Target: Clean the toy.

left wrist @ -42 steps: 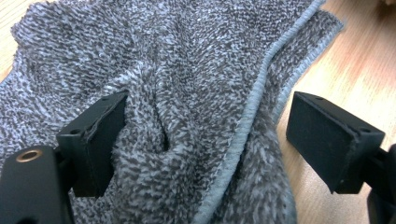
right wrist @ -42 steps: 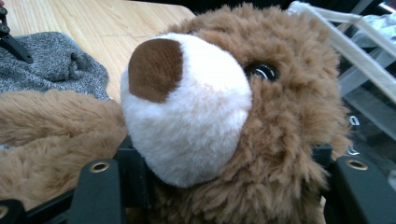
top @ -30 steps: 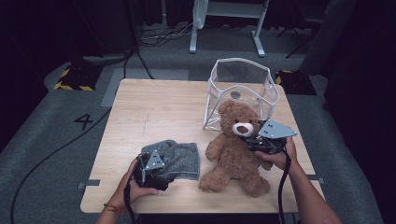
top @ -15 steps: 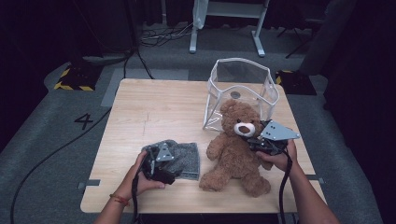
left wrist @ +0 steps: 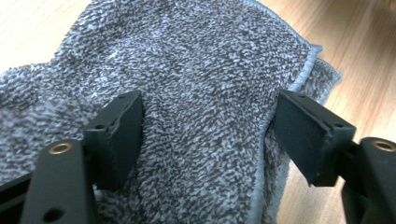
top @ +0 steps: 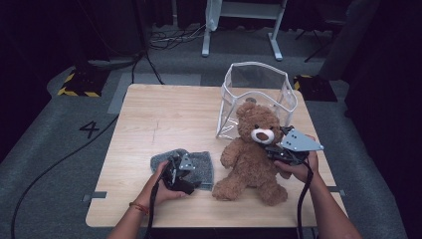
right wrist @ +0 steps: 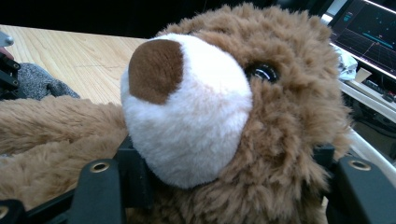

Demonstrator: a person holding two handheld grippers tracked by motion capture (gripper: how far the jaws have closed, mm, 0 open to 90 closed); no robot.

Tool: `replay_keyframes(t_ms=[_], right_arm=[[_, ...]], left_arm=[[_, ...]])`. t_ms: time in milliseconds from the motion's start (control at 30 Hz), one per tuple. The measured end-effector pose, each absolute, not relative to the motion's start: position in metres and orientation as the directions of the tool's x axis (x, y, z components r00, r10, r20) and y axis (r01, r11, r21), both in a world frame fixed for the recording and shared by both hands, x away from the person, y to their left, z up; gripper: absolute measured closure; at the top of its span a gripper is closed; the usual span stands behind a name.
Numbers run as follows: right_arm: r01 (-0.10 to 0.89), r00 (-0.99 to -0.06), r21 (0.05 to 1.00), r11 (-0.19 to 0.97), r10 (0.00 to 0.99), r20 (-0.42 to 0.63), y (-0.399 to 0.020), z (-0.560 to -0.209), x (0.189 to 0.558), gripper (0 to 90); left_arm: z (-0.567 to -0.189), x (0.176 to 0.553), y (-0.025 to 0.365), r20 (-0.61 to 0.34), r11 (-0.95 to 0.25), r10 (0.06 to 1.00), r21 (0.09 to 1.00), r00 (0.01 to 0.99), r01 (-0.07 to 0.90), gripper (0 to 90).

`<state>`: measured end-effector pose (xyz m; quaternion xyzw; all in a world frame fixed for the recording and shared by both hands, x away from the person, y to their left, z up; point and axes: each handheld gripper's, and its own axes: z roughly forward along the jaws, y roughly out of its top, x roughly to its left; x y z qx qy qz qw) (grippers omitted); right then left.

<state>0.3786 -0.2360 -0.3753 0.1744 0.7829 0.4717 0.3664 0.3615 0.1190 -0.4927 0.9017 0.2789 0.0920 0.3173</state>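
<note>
L tool (top: 185,168) is closing, jaws spread over grey towel (top: 199,164) nr table's (top: 164,114) front edge. R tool (top: 278,149) is pinching teddy bear's (top: 251,159) neck.

High view: fixed above the person's edge of the tabletop (top: 164,114), facing forward and down, far enough to take in the whole top and the floor beyond.

Left tool (top: 178,172) view: rides the tool, looks steeply down between its two black jaws, very close on the grey towel (left wrist: 196,93); same towel (top: 199,164) lies front left in the high view.

Right tool (top: 278,152) view: roughly level, facing across the tabletop, pressed close to the teddy bear (right wrist: 210,116). Bear (top: 254,149) also sits in the high view.
</note>
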Motion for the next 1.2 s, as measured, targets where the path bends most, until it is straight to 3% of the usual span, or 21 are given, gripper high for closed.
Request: replay_keyframes(t_ms=[33,100,133,167,200,233,300,400,467,500,533,767,867,933,1067,1200], right_arm=[[-0.076,-0.671,0.863,0.499,0.615,-0.415,-0.235,-0.376,0.379,37.6],[-0.081,-0.664,0.854,0.513,0.611,-0.431,-0.233,-0.38,0.379,37.5],[-0.084,-0.66,0.85,0.519,0.61,-0.438,-0.232,-0.381,0.379,37.4],[-0.081,-0.656,0.848,0.524,0.612,-0.441,-0.231,-0.383,0.379,37.3],[-0.08,-0.656,0.85,0.52,0.615,-0.438,-0.231,-0.384,0.379,37.3],[-0.08,-0.656,0.85,0.52,0.615,-0.438,-0.231,-0.384,0.379,37.3],[-0.077,-0.664,0.856,0.51,0.614,-0.426,-0.233,-0.385,0.378,37.3],[-0.076,-0.674,0.862,0.502,0.611,-0.415,-0.233,-0.385,0.378,37.3],[-0.078,-0.678,0.864,0.498,0.609,-0.412,-0.232,-0.385,0.377,37.3],[-0.082,-0.678,0.862,0.499,0.606,-0.415,-0.231,-0.385,0.377,37.3],[-0.083,-0.676,0.861,0.502,0.606,-0.419,-0.231,-0.385,0.377,37.3],[-0.077,-0.666,0.859,0.507,0.615,-0.423,-0.227,-0.386,0.38,37.2],[-0.081,-0.658,0.855,0.512,0.618,-0.431,-0.224,-0.386,0.379,37.2],[-0.082,-0.656,0.855,0.511,0.618,-0.432,-0.224,-0.386,0.379,37.2],[-0.076,-0.654,0.859,0.506,0.626,-0.426,-0.224,-0.386,0.38,37.2],[-0.065,-0.639,0.866,0.496,0.646,-0.418,-0.229,-0.384,0.38,37.2]], left_arm=[[-0.492,0.362,0.12,-0.009,-0.642,0.564,0.624,0.825,0.445,30.3],[-0.492,0.362,0.124,-0.005,-0.628,0.581,0.634,0.814,0.452,46.9],[-0.492,0.363,0.127,-0.001,-0.62,0.592,0.638,0.806,0.456,46.9],[-0.491,0.364,0.129,0.004,-0.611,0.604,0.644,0.797,0.46,59.8],[-0.491,0.364,0.129,0.004,-0.611,0.604,0.644,0.797,0.46,66.8],[-0.492,0.365,0.13,0.006,-0.603,0.613,0.65,0.79,0.463,66.8],[-0.49,0.365,0.131,0.014,-0.602,0.623,0.647,0.782,0.468,76.8],[-0.49,0.366,0.134,-0.02,-0.566,0.632,0.671,0.775,0.479,79.3],[-0.477,0.368,0.144,-0.125,-0.447,0.617,0.756,0.777,0.478,79.6],[-0.477,0.368,0.144,-0.125,-0.447,0.617,0.756,0.777,0.478,79.7],[-0.459,0.365,0.147,-0.187,-0.356,0.566,0.823,0.803,0.443,79.7],[-0.403,0.348,0.121,-0.197,-0.249,0.404,0.916,0.893,0.315,79.6],[-0.382,0.341,0.089,-0.083,-0.306,0.366,0.93,0.927,0.205,79.5],[-0.382,0.341,0.08,-0.073,-0.319,0.367,0.927,0.927,0.2,79.4],[-0.394,0.339,0.044,-0.01,-0.442,0.331,0.882,0.943,0.164,79.4],[-0.417,0.329,0.015,0.061,-0.608,0.235,0.787,0.97,0.098,79.4]])
